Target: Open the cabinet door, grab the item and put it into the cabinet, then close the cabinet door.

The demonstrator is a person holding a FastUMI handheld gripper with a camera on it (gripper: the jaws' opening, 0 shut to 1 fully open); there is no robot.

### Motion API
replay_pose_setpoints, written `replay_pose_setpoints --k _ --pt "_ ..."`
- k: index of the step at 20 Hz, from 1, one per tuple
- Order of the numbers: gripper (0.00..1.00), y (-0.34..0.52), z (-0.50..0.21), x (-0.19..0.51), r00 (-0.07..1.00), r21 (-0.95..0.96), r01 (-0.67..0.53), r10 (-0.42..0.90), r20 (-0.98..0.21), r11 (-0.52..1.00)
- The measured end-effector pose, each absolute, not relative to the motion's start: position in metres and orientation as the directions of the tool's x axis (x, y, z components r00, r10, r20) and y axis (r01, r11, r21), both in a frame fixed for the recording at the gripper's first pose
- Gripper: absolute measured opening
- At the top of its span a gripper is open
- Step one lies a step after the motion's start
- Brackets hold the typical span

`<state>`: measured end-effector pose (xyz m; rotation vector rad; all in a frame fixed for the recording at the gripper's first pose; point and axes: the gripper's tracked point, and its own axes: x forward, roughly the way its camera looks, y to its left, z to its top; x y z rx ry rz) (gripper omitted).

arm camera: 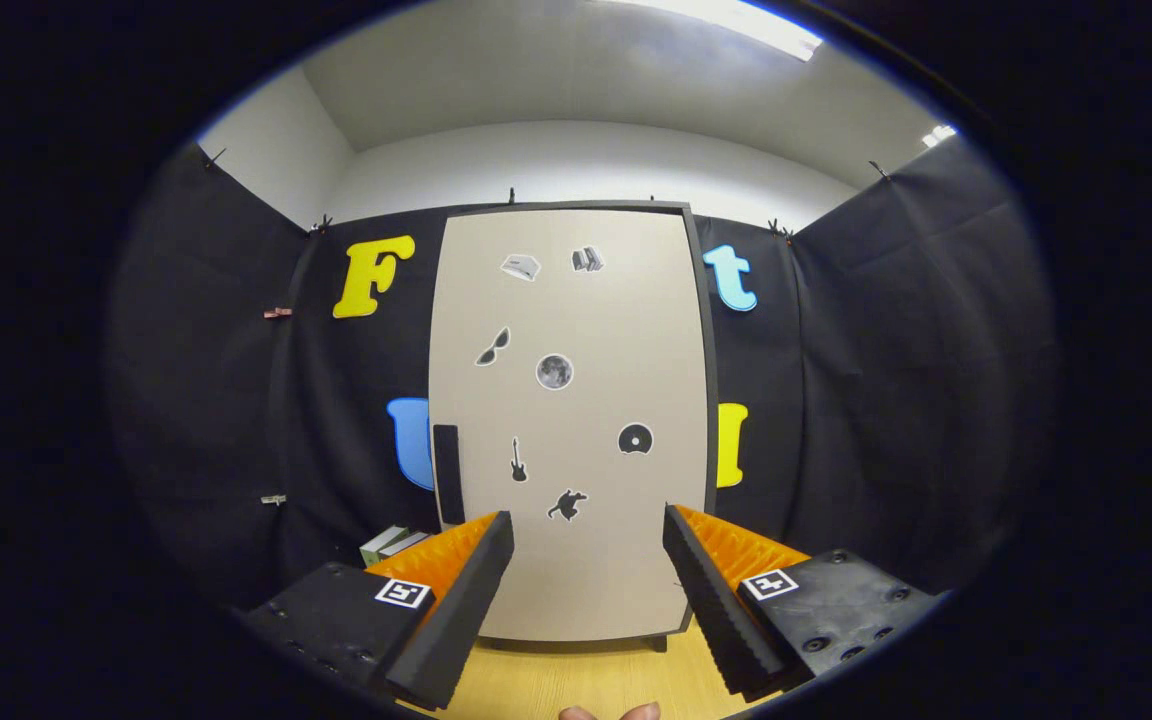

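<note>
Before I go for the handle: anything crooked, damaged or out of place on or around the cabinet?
Nothing stands out. The cabinet door is shut and sits straight, with its dark handle by the left edge and stickers scattered over it. The gripper is open, short of the door. A small box lies left of the cabinet's base.

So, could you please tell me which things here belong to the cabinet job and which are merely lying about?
Job:
- tall beige cabinet door, shut
- its black vertical handle
- hand-held gripper, fingers open, holding nothing, facing the door

Lying about:
- small green-and-white boxes beside the cabinet's foot, possibly the item
- light wooden table
</note>
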<state>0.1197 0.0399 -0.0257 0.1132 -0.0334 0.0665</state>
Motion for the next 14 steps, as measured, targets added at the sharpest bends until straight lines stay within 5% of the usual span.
replay_pose_setpoints --k 14 --pt "0.97 0.022 -0.03 0.13 0.997 0.1 -0.069 0.065 0.04 0.993"
